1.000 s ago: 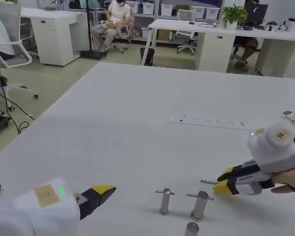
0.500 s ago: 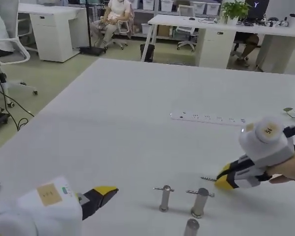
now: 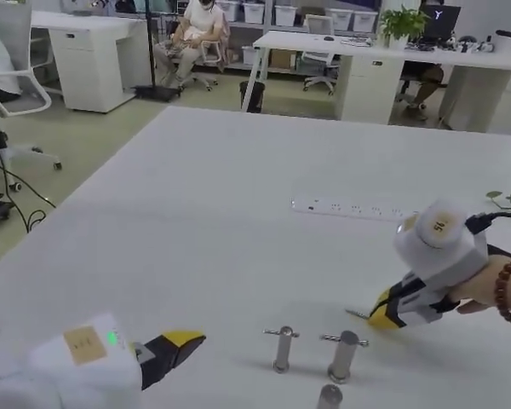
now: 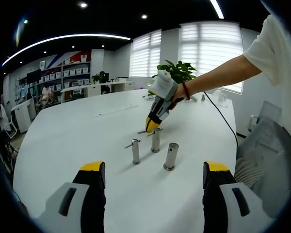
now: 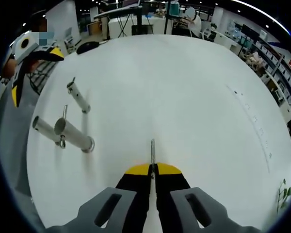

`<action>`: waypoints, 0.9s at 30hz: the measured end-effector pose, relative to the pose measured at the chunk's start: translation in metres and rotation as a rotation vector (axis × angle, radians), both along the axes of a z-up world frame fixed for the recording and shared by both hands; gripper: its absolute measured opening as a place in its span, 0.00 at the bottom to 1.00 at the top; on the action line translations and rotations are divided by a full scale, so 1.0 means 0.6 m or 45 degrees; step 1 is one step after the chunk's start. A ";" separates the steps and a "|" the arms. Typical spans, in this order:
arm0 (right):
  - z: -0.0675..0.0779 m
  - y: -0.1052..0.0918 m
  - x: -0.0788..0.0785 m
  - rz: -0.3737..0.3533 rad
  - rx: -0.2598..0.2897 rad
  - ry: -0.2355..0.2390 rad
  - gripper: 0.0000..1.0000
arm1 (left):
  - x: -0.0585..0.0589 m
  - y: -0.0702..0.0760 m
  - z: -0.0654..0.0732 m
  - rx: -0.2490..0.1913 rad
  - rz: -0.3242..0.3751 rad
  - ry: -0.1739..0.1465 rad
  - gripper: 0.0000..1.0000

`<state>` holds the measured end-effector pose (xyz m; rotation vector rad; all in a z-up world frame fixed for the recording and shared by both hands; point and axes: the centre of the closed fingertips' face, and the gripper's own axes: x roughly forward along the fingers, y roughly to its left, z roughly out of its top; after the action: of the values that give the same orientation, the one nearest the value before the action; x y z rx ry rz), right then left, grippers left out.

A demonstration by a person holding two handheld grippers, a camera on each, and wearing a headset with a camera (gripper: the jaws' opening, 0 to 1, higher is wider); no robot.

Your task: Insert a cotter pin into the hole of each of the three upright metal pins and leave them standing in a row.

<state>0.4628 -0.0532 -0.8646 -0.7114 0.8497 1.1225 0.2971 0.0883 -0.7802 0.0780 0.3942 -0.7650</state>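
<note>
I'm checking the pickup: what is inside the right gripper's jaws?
A thin cotter pin pokes forward out of the right gripper, whose tips are closed on it. Its clamped end is hidden by the jaws.

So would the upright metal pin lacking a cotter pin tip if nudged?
Tall on a narrow base, the bare silver metal pin would probably topple if pushed high. Being round, it would likely roll across the white table.

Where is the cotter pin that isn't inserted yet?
The cotter pin is clamped in the right gripper, in the head view just right of the rightmost pinned metal pin.
</note>
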 end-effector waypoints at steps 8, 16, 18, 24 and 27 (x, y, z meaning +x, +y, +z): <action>0.015 0.004 -0.003 -0.003 0.039 -0.029 0.02 | 0.003 0.001 0.004 -0.012 0.000 0.007 0.79; 0.044 0.002 -0.015 0.029 0.031 -0.098 0.02 | -0.002 -0.013 0.009 -0.016 -0.039 0.010 0.74; 0.054 0.001 -0.019 0.040 0.031 -0.119 0.02 | -0.002 -0.016 0.012 -0.012 -0.049 0.005 0.73; 0.086 0.000 -0.041 0.063 0.055 -0.188 0.02 | 0.003 -0.020 0.016 -0.031 -0.048 0.024 0.67; 0.097 0.001 -0.055 0.074 0.069 -0.217 0.02 | 0.004 -0.022 0.019 -0.052 -0.047 0.037 0.62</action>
<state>0.4297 -0.0527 -0.8065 -0.7792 0.6557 1.1155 0.2994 0.0749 -0.7691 0.0359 0.4056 -0.8110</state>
